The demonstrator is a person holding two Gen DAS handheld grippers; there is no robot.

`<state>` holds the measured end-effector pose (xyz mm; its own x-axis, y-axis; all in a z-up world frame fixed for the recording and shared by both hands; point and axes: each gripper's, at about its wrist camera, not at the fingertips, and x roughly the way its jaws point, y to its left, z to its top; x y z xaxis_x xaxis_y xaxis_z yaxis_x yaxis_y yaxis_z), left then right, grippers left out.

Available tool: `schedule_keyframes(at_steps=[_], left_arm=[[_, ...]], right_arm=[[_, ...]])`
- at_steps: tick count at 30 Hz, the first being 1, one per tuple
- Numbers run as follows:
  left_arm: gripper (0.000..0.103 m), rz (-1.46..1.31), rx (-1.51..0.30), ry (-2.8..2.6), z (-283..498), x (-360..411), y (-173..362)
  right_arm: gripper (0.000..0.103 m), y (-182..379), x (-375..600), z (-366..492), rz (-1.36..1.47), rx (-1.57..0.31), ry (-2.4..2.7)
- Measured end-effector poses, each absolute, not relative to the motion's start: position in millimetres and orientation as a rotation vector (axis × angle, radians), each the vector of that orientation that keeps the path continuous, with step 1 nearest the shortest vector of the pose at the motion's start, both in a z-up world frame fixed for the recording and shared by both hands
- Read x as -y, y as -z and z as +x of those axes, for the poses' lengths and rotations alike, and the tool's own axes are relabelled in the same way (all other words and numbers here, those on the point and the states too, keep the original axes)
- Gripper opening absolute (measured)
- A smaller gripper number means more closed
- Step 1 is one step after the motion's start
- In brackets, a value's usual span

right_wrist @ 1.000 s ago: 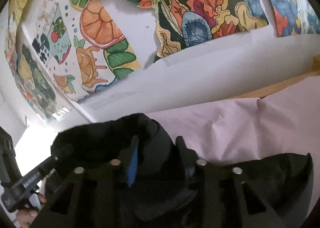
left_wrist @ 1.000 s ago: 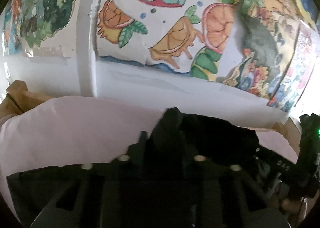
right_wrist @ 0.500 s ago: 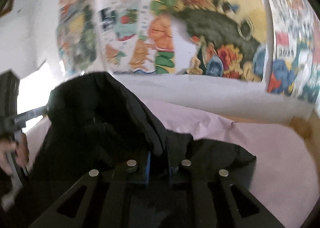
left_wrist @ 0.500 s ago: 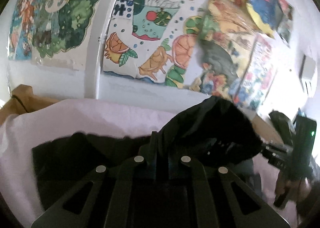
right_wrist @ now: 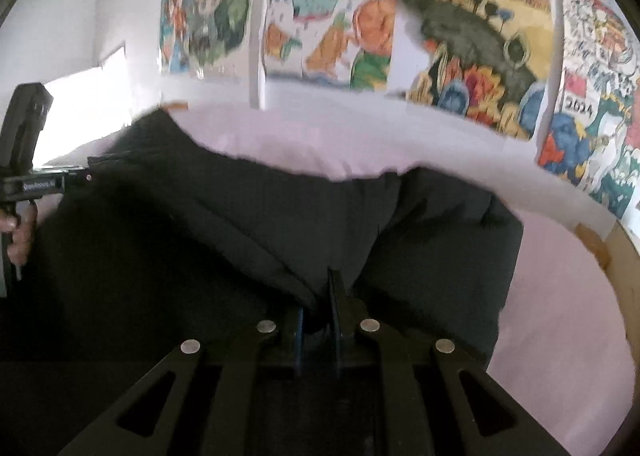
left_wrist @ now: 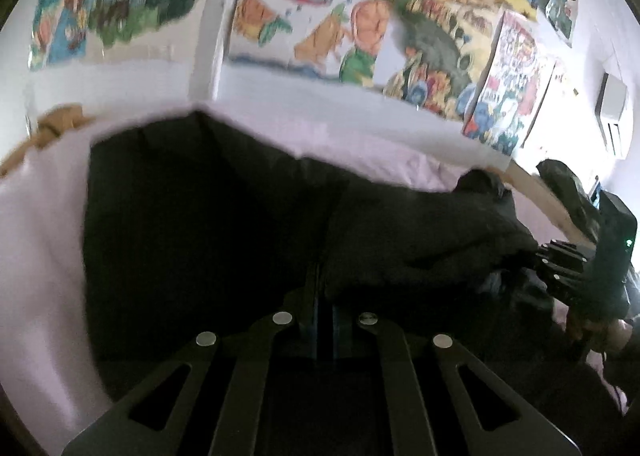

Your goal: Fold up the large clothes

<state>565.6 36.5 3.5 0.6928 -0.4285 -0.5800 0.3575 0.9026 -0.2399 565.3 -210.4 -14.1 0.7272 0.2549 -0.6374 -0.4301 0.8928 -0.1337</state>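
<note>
Black garment (left_wrist: 192,215) lies spread on the pink sheet (left_wrist: 40,256), which covers the bed in front of the wall of drawings (left_wrist: 328,15). Its long axis runs side to side along that wall, from one gripper to the other. The far edge lies close to the wall; the near edge is at the grippers.

Left gripper (left_wrist: 325,296): fingers pressed together, pinching a raised fold of the garment's near edge. From there the fabric ridges off toward the right gripper (left_wrist: 576,268), seen at the right edge of the left wrist view.

Right gripper (right_wrist: 320,296): fingers nearly together, with a fold of the same garment clamped between them. The left gripper (right_wrist: 48,183) shows at the far left of this view, at the garment's other end.

Both frames are motion-blurred, so I cannot tell garment type or which end is the collar.
</note>
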Motion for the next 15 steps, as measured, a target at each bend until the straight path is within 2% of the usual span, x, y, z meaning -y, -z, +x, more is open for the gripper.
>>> schedule_keyframes(at_steps=[5,10,12,13,14,15], left_arm=[[0.003,-0.103,-0.690,0.446,573,-39,14],[0.005,-0.117,-0.686,0.454,574,-42,14],[0.006,-0.108,-0.672,0.449,570,-43,7],[0.011,-0.096,-0.667,0.450,567,-42,3],[0.014,-0.081,-0.663,0.443,564,-41,0],[0.025,-0.063,-0.656,0.432,560,-42,-4]], right_arm=[[0.011,51,206,571,-0.326,-0.709,-0.369],[0.011,52,210,571,-0.315,-0.698,-0.365],[0.017,46,216,567,-0.278,-0.693,-0.375],[0.019,43,219,566,-0.255,-0.699,-0.379],[0.027,39,223,564,-0.237,-0.702,-0.379],[0.035,34,227,562,-0.220,-0.696,-0.383]])
